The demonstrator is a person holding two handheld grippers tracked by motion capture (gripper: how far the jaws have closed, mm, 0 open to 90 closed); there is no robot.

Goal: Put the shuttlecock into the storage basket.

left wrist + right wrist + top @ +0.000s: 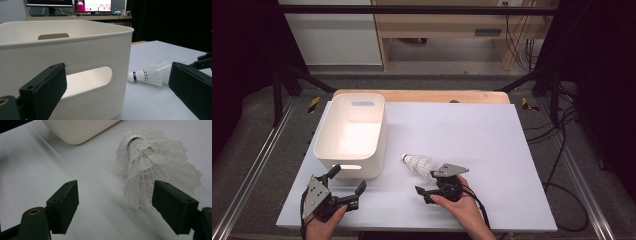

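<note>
The right gripper is open. Its two black jaws stand apart, low over the white table. Nothing is pinched between them. The shuttlecock lies on its side just in front of this gripper. It is not in the middle of the gap. It sits over toward the right jaw, and its wide feather end almost reaches that jaw. The other jaw has only bare table in front of it.

The shuttlecock is long one way. Its feather skirt points back at the right gripper. Its round white nose, with a blue band, points away toward the tub. So the gripper looks along the shuttlecock from the feather end, not across it.

In the high view the right gripper is just beside the shuttlecock, near the middle of the table's front part. The white tub stands to the left of it, close by, with its open top up. It looks empty.

The left gripper is open too, and holds nothing. It rests near the front wall of the tub, by the handle hole. From there the shuttlecock is off to one side, farther away.

The right hand is the nearer one. I think it must slide a little sideways, so the feathers sit in the middle of the gap, before it can squeeze.
</note>
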